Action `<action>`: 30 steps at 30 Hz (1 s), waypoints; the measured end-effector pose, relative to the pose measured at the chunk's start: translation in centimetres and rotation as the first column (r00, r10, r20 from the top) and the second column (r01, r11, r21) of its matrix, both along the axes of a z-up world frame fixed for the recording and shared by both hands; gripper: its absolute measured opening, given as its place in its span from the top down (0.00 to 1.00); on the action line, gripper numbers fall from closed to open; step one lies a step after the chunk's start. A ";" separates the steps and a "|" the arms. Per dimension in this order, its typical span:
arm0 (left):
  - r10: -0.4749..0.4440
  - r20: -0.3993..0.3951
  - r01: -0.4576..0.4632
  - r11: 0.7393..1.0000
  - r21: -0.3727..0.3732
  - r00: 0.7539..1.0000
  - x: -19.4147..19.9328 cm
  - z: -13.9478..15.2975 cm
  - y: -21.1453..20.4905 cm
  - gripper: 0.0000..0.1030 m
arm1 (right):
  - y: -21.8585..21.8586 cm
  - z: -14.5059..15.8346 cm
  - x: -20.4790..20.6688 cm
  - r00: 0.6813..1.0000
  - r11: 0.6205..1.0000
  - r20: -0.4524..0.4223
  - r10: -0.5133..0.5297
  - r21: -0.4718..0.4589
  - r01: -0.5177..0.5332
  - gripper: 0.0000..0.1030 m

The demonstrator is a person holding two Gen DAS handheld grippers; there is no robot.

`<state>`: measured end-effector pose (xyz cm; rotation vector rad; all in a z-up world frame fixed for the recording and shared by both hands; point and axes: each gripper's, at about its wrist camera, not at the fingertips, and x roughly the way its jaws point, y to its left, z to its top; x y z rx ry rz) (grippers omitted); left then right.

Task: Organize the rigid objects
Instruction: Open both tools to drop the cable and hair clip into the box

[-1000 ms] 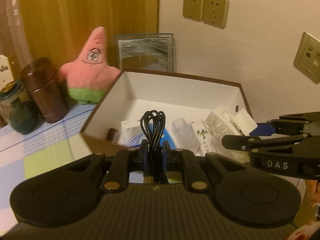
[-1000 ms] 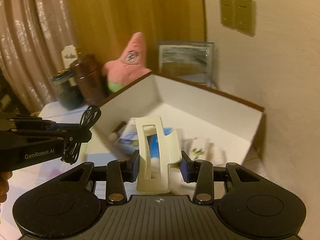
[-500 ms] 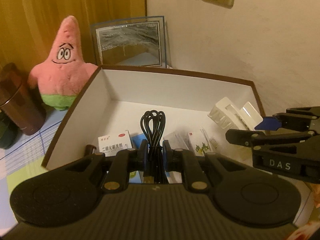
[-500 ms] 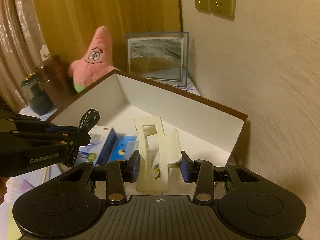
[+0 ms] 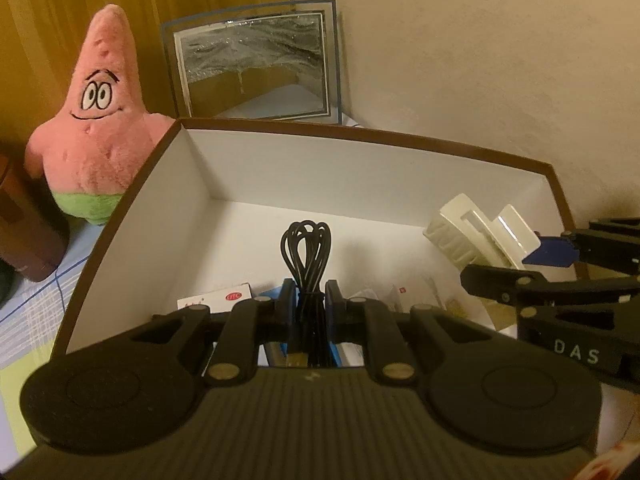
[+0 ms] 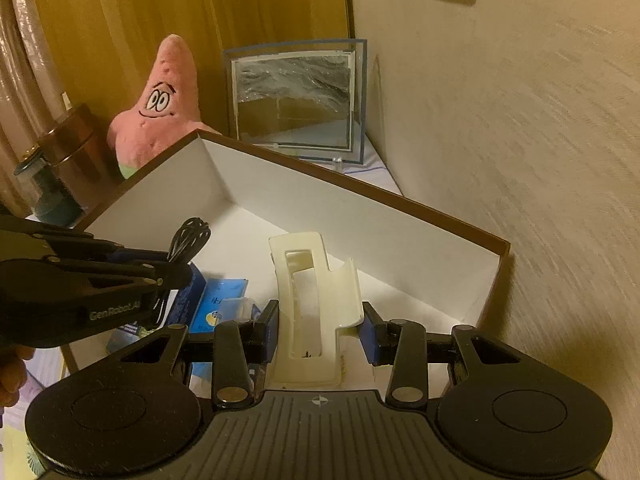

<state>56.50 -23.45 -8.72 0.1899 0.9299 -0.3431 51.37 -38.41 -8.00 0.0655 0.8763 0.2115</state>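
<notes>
**A:** ok so why are both tools hanging over the box [image 5: 360, 136] at once? Looks like each one is carrying something in for drop-off. The left tool [image 5: 310, 300] is clamping tight on a bundled black cable [image 5: 306, 248], loops sticking up past the pads, over the middle of the box. The right tool [image 6: 318, 322] is gripping a cream hair clip [image 6: 312, 300] by its sides, over the box's right end, near the wall.

**B:** makes sense, holding them upright keeps them clear of the box rim while they're going in. Both tools are tilting down toward the box floor, so I'm guessing release comes next.

**A:** count time: one cable, one clip, one box, two tools. Inside the box, low at the near side, I'm seeing one red-and-white carton [image 5: 216, 300] and one blue packet [image 6: 222, 302]; there's more stuff but the tools are blocking it, can't count it.

**B:** and behind the box: one pink star plush [image 5: 94, 120], one glass frame [image 6: 296, 100]. Left of the box, one brown canister [image 6: 74, 148] sitting on the worktop.
</notes>
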 end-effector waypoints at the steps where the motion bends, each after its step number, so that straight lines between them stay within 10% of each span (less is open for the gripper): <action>1: -0.002 0.003 0.002 1.000 0.000 1.000 0.2 -0.1 -0.1 0.86 | 0.0 -0.1 0.1 1.000 1.000 -0.003 -0.001 0.002 0.001 0.60; 16: 0.052 0.007 -0.052 0.999 0.010 0.999 0.4 0.3 2.5 0.63 | 0.3 0.8 0.6 0.994 0.995 0.093 -0.054 0.089 0.046 0.59; 30: 0.096 0.019 -0.096 0.995 -0.033 0.995 -3.3 2.8 5.6 0.52 | 0.2 1.5 -3.1 0.997 0.995 0.066 -0.031 0.093 0.025 0.36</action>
